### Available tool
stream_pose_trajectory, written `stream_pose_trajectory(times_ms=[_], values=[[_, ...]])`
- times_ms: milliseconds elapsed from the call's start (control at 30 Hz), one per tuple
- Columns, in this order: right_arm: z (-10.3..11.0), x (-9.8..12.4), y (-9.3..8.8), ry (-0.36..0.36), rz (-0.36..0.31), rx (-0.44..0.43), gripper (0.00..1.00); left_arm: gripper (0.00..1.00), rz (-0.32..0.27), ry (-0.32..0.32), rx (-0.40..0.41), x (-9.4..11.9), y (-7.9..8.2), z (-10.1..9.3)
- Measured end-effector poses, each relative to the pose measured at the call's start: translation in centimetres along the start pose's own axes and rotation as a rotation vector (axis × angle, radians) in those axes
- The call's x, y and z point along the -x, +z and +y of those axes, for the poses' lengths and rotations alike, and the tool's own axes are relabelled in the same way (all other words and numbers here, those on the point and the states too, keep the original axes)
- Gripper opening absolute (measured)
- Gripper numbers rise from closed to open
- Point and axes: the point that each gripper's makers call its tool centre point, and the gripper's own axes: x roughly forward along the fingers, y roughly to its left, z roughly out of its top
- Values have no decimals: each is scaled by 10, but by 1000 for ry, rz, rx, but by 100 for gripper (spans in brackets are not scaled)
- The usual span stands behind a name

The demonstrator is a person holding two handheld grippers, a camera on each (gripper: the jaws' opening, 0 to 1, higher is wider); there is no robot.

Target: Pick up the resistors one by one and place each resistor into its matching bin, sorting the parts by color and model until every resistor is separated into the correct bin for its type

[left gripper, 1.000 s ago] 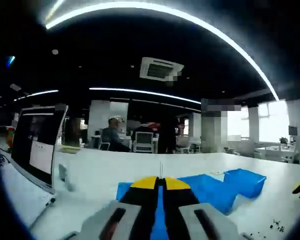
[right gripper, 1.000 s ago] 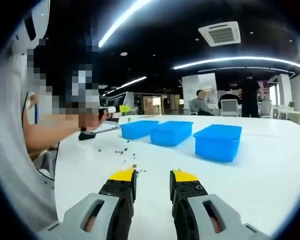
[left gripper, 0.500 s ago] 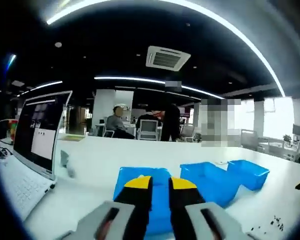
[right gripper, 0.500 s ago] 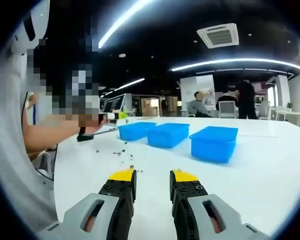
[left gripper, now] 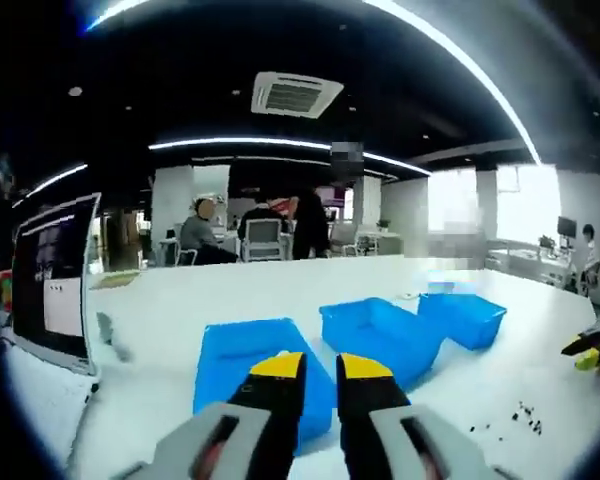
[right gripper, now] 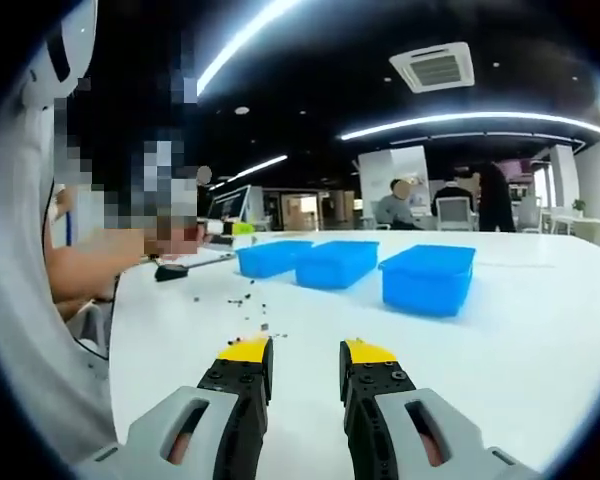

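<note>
The left tool (left gripper: 320, 366) hangs level at lower centre, jaws parted and empty, over a blue bin (left gripper: 242, 352). The right tool (right gripper: 305, 352) sits low centre, gaping too, above the white surface (right gripper: 500, 340).

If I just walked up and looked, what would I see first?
You would first see three bright blue bins in a row on the white table, with the nearest one right behind the left gripper. Next, tiny dark resistors lie scattered on the table just beyond the right gripper. Both grippers have yellow tips and stand open with nothing in them.
</note>
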Motion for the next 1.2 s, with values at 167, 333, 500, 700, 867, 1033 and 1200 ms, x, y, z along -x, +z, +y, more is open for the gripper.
stream_pose_trajectory(times_ms=[167, 333, 500, 700, 867, 1033, 1200], values=[[3, -7, 4, 27, -5, 14, 29, 16, 131, -30, -100, 9, -6, -9], [3, -7, 3, 28, -9, 10, 29, 17, 240, -72, -102, 12, -20, -17], [-1, -3, -1, 17, -6, -5, 29, 17, 343, -252, -180, 12, -36, -47], [-6, 1, 0, 9, -8, -1, 29, 18, 389, -622, -695, 23, -41, -100], [-8, 1, 2, 2, -11, -2, 29, 23, 503, -753, -905, 24, -49, -113], [-6, 2, 6, 5, -16, 12, 29, 18, 616, -903, -1096, 21, -74, -122], [-11, 5, 4, -19, -17, -6, 29, 17, 666, -933, -1133, 10, -88, -127]])
